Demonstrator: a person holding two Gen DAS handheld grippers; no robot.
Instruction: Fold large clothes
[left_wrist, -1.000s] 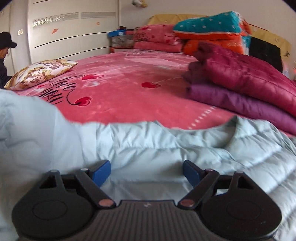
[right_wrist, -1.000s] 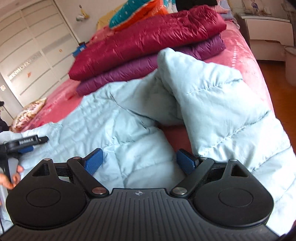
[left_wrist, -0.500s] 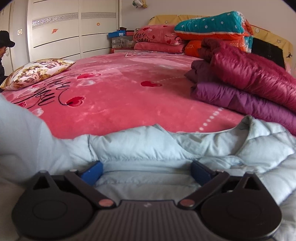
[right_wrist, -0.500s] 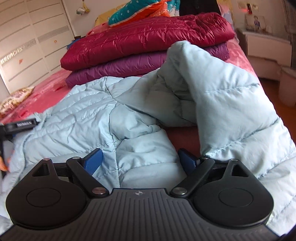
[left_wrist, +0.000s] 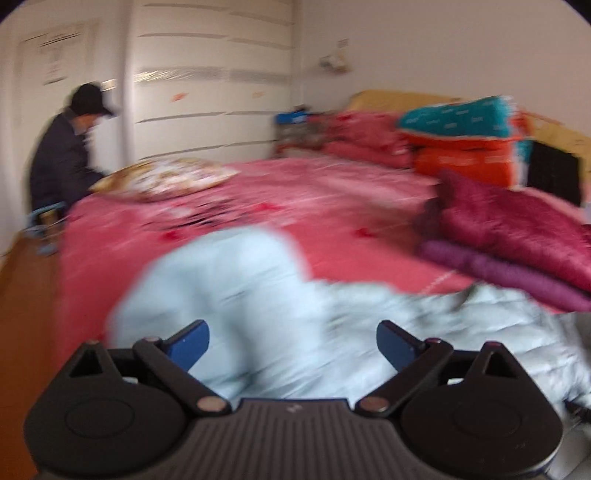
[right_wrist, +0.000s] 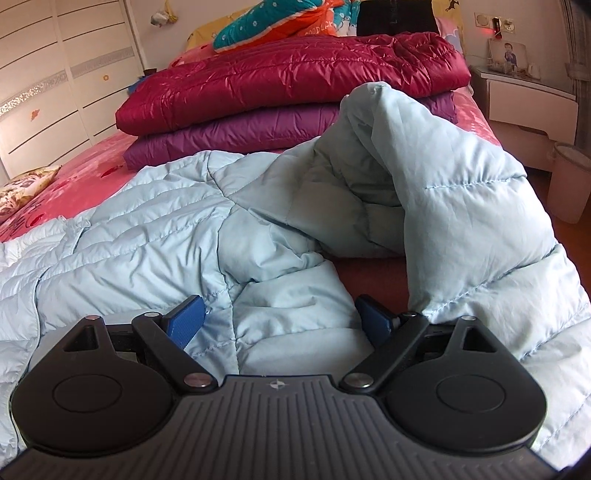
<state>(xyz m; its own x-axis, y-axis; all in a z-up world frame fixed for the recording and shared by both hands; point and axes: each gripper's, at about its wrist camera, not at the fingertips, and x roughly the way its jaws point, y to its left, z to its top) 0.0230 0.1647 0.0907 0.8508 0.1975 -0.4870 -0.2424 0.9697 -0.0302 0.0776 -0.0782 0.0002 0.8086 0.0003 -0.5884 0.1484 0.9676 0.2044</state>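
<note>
A pale blue quilted down jacket (right_wrist: 155, 240) lies spread on the pink bed (right_wrist: 85, 162). One sleeve (right_wrist: 443, 192) stands bunched up at its right. My right gripper (right_wrist: 280, 317) is open, low over the jacket's near part, with nothing between its blue pads. In the blurred left wrist view the jacket (left_wrist: 258, 295) lies below my left gripper (left_wrist: 291, 339), which is open and empty, with a rounded sleeve end (left_wrist: 221, 273) just ahead.
A folded dark red jacket (right_wrist: 295, 77) lies on a purple one (right_wrist: 280, 136) beyond the blue jacket. Stacked quilts (left_wrist: 461, 144) and a patterned pillow (left_wrist: 166, 181) are on the bed. A person in a cap (left_wrist: 70, 155) sits at the left. A bin (right_wrist: 569, 184) and nightstand (right_wrist: 528, 96) stand right.
My left gripper has risen and swung left, away from the jacket's collar edge, and its view is motion-blurred. My right gripper has shifted slightly closer over the jacket. Both stay open.
</note>
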